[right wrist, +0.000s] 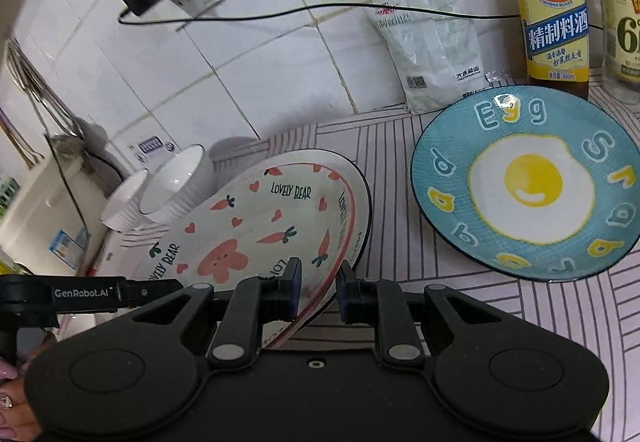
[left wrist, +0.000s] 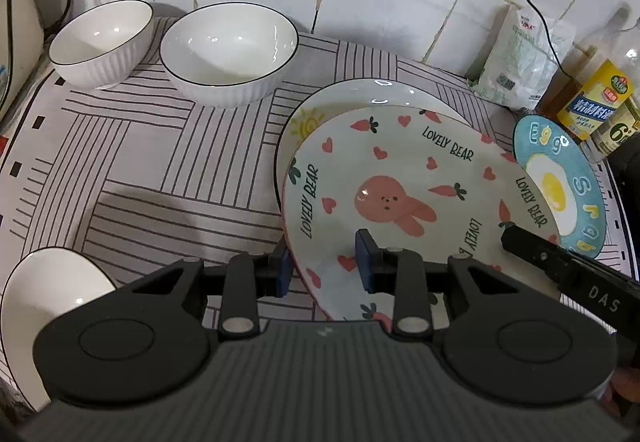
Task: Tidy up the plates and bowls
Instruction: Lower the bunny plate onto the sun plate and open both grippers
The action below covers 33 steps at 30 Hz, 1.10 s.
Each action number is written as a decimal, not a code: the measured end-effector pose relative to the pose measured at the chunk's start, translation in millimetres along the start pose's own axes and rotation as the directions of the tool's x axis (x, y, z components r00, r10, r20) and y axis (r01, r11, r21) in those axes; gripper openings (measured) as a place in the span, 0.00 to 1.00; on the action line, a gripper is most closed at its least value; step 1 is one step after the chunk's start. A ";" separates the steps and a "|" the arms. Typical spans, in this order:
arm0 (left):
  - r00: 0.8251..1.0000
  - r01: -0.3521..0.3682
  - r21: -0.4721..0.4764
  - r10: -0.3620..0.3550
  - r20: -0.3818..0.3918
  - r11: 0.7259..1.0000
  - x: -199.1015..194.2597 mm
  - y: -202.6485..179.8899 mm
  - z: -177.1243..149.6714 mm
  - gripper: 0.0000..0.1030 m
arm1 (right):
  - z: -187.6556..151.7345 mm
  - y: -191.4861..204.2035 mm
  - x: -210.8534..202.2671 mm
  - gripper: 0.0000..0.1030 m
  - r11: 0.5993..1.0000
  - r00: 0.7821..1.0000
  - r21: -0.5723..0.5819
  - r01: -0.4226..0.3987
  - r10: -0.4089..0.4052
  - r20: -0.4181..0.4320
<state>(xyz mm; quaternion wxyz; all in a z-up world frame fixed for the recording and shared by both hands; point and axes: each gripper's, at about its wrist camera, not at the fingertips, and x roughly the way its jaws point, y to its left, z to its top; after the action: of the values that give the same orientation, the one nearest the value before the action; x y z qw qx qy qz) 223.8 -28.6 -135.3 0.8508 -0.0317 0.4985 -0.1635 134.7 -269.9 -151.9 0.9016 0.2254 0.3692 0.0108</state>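
Both grippers, left (left wrist: 326,268) and right (right wrist: 318,292), clamp the rim of a glossy round bunny plate (left wrist: 400,182) at centre frame, above a striped mat (left wrist: 160,162).

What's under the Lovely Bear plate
Under the Lovely Bear plate lies another plate; only its far rim and a yellow sun drawing show. The rest of its pattern is covered.

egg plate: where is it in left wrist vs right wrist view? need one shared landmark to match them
Left wrist: egg plate at the right edge, mid-height, partly behind the bunny plate.
Right wrist: egg plate fills the right half, flat on the striped mat.
Shared landmark: yellow-labelled bottle just behind it by the wall.
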 end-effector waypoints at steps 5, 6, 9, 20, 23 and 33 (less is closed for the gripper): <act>0.999 -0.023 0.016 0.023 -0.026 1.000 6.3 -3.8 8.8 0.29 | 1.2 8.0 4.1 0.22 0.998 0.998 -0.039 0.055 -0.055 -0.011; 0.999 -0.025 0.017 0.026 -0.032 1.000 8.0 -3.6 10.2 0.29 | 1.2 9.1 5.6 0.22 0.997 0.998 -0.041 0.062 -0.063 -0.015; 0.999 -0.022 0.003 0.022 -0.045 1.000 12.0 -0.6 12.0 0.29 | 0.8 12.6 9.8 0.23 0.995 0.996 -0.054 0.084 -0.086 -0.026; 0.998 -0.053 0.023 0.054 -0.041 0.998 13.7 -6.5 13.4 0.30 | 0.2 39.3 13.6 0.32 0.961 0.974 -0.172 0.218 -0.224 -0.017; 0.997 -0.054 0.015 0.055 -0.048 0.998 15.2 -5.7 13.5 0.30 | -1.7 41.8 13.8 0.33 0.956 0.970 -0.171 0.238 -0.242 -0.006; 0.991 -0.103 0.103 0.110 -0.070 0.989 21.6 -14.6 17.1 0.30 | -6.4 48.1 27.5 0.40 0.926 0.949 -0.212 0.314 -0.312 0.043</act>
<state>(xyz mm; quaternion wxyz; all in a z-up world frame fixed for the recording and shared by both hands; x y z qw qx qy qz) 244.7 -50.9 -141.7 0.8393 0.0436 0.5226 -0.1434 157.4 -219.0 -154.2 0.9124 0.0643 0.3932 -0.0938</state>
